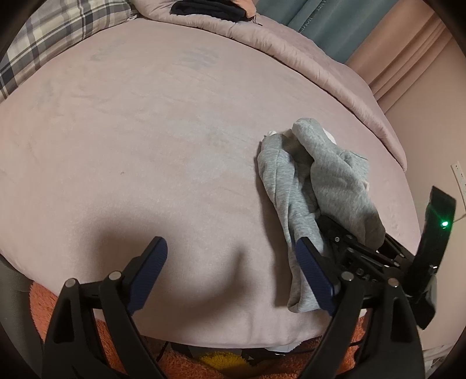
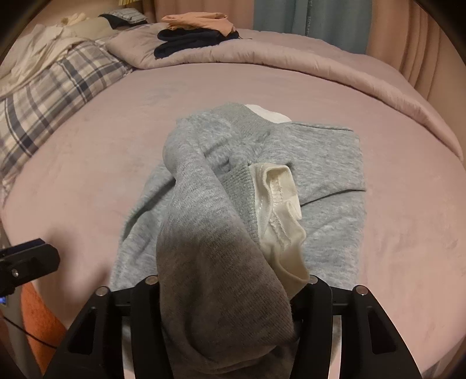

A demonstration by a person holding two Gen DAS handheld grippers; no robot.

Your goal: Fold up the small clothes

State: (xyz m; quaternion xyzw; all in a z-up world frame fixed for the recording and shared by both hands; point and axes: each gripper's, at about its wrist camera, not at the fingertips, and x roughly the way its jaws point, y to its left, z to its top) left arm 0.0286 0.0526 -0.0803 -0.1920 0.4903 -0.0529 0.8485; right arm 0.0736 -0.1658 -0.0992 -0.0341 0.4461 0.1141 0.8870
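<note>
A small grey garment with a white lining (image 1: 317, 180) lies crumpled on the pink bed (image 1: 160, 131), right of centre in the left wrist view. My left gripper (image 1: 230, 262) is open and empty above the bed's front edge, its right finger (image 1: 313, 271) beside the garment's near end. My right gripper (image 1: 337, 233) is at the garment's near right side. In the right wrist view the grey garment (image 2: 209, 233) fills the middle and drapes over my right gripper (image 2: 224, 294), hiding its fingertips; its white inner part (image 2: 279, 210) shows.
A folded pink duvet (image 2: 262, 55) lies across the far side of the bed with dark clothes (image 2: 186, 39) and peach clothes (image 2: 198, 20) stacked on it. A plaid pillow (image 2: 43, 96) is at far left. An orange rug (image 1: 204, 361) lies below the bed's front edge.
</note>
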